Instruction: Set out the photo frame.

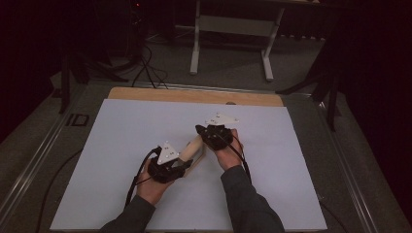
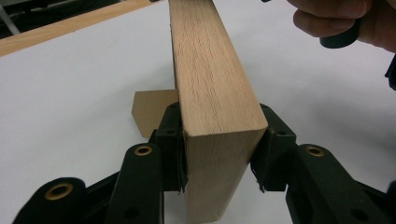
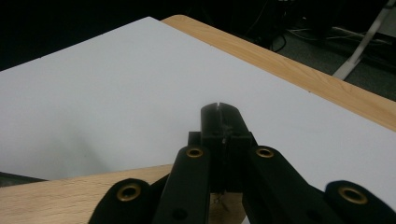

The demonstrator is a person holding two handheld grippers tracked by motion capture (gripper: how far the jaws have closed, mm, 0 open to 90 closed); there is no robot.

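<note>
The counter (image 1: 145,93) spreads out beyond both pairs of jaws, its pale wooden edge showing past a white sheet (image 1: 126,141) that covers most of it. On that sheet, between the two hands, lies a long wooden block (image 2: 212,79), the thing being worked on. In the left gripper view it runs straight away from the jaws, standing on its narrow side, with its near end wedged between them. The left gripper (image 2: 219,154) is about half open and clamped on that end, one pad pressed flat against each broad face of the block. Just behind the left-hand jaw, flat on the sheet, a small brown piece of card or thin wood (image 2: 152,109) pokes out from under the block. The right gripper (image 3: 219,135) has its jaws closed tight together with nothing between them, the tips meeting over the white sheet; a face of the wooden block (image 3: 70,198) lies right under the base of these jaws, near the lower edge of the right gripper view.
</note>
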